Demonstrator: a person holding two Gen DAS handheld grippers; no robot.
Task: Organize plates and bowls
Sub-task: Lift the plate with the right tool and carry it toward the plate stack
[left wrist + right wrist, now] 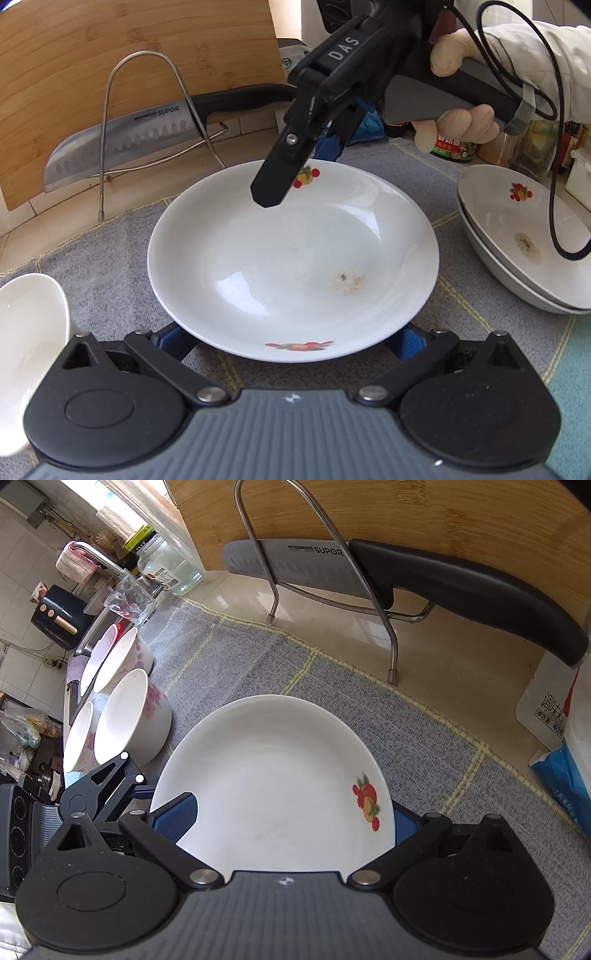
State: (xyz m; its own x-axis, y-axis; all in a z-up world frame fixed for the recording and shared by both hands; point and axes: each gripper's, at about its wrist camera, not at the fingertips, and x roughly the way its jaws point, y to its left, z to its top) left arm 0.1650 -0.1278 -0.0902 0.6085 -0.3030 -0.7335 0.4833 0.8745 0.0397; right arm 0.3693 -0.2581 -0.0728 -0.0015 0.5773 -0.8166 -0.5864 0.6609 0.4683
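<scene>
A glossy white round plate (291, 258), fruit-printed and stained brown, sits on a grey woven cloth (110, 243) on the tabletop. Both claws, left (291, 341) and right (291, 819), look spread around its rim; fingertips are hidden. Two stacked plates (524, 236) are cut off beside it. Four flowered bowls (129, 716) stand nearby.
</scene>
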